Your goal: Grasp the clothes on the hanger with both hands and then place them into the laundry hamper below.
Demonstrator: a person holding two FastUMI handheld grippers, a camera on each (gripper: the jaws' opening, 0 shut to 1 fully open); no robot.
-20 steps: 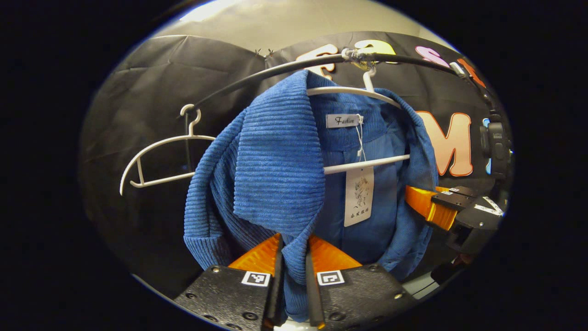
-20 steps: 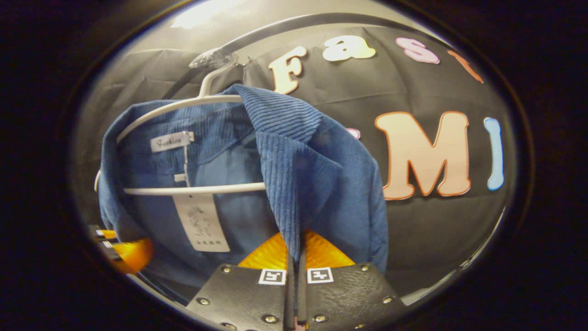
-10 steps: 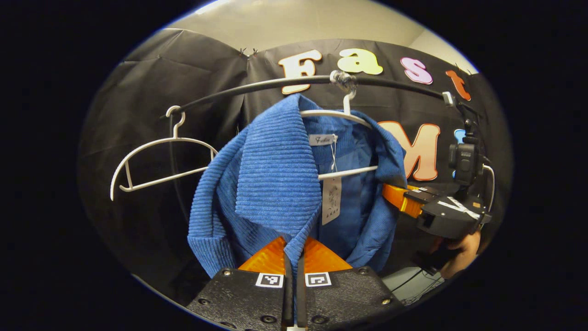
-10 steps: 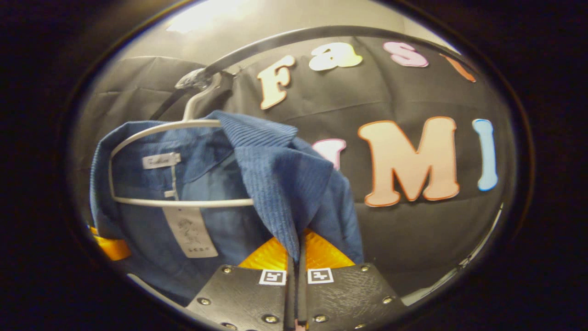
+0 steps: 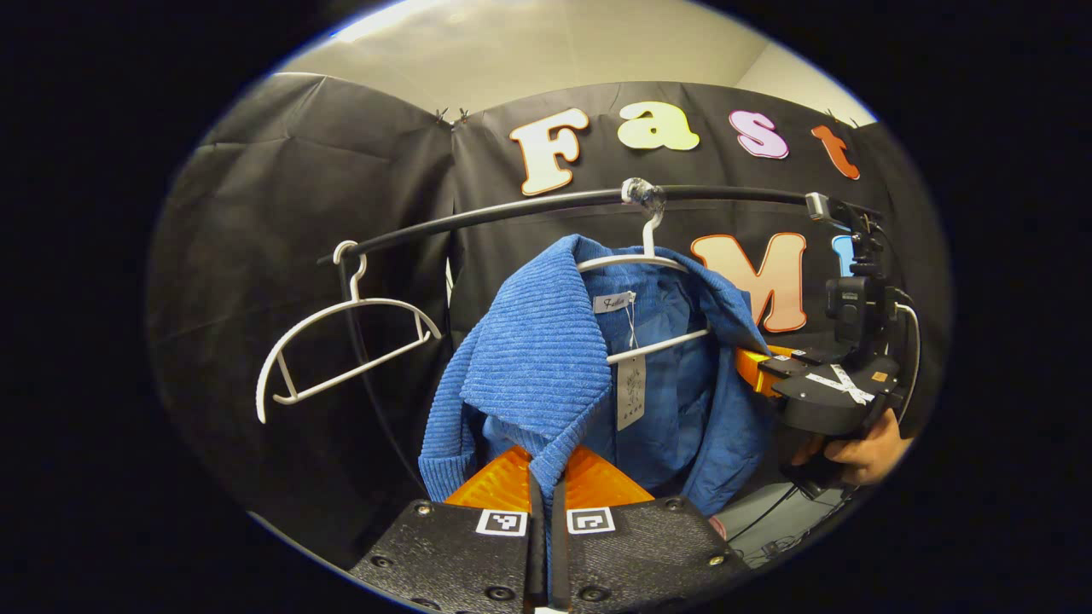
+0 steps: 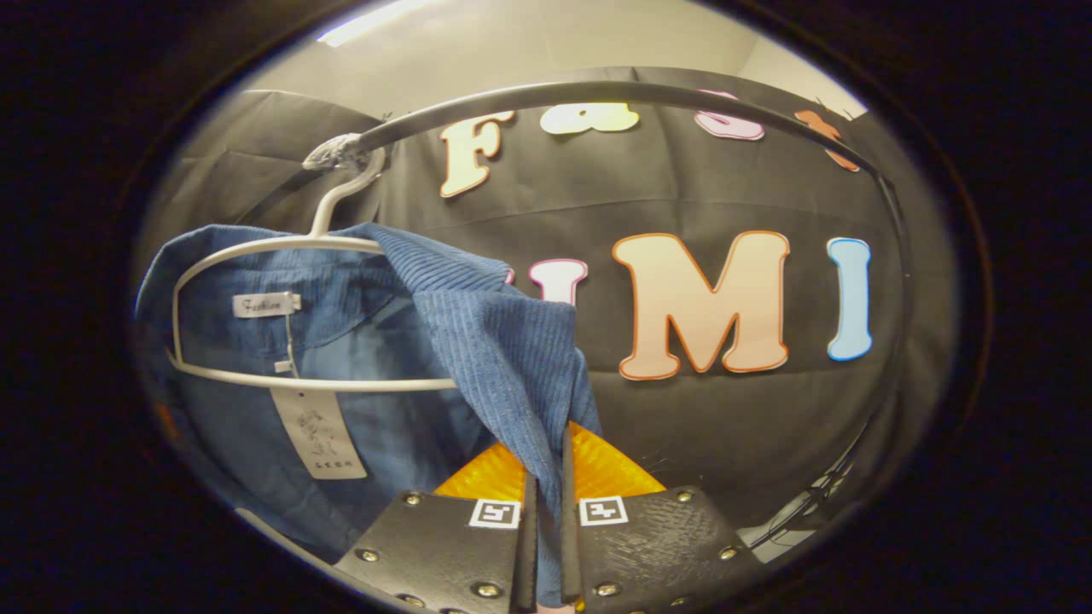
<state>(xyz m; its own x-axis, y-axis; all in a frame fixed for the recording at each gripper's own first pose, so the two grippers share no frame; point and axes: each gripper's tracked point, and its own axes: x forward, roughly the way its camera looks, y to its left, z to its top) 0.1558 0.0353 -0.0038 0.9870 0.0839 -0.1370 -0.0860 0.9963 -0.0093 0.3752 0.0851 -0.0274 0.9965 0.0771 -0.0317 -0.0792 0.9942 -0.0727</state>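
Note:
A blue ribbed knit garment (image 5: 546, 367) hangs on a white hanger (image 5: 653, 256) from a black rail (image 5: 512, 213). My left gripper (image 5: 546, 465) is shut on the garment's left front edge, with cloth pinched between both fingers. In the right gripper view the same garment (image 6: 503, 341) drapes over its white hanger (image 6: 290, 247), and my right gripper (image 6: 546, 460) is shut on its right front edge. The right gripper (image 5: 759, 368) also shows in the left gripper view, at the garment's right side, held by a hand (image 5: 862, 452). A paper tag (image 5: 630, 392) dangles from the collar.
An empty white hanger (image 5: 341, 341) hangs further left on the same rail. The rail (image 6: 597, 89) curves overhead in the right gripper view. Cables and a pale floor patch (image 5: 768, 520) lie low at the right. The black cloth wall stands close behind.
Both grippers have drawn back from the rail with the cloth still pinched, so the garment and hangers look smaller and farther. The left gripper's fingers closed tight on the fabric.

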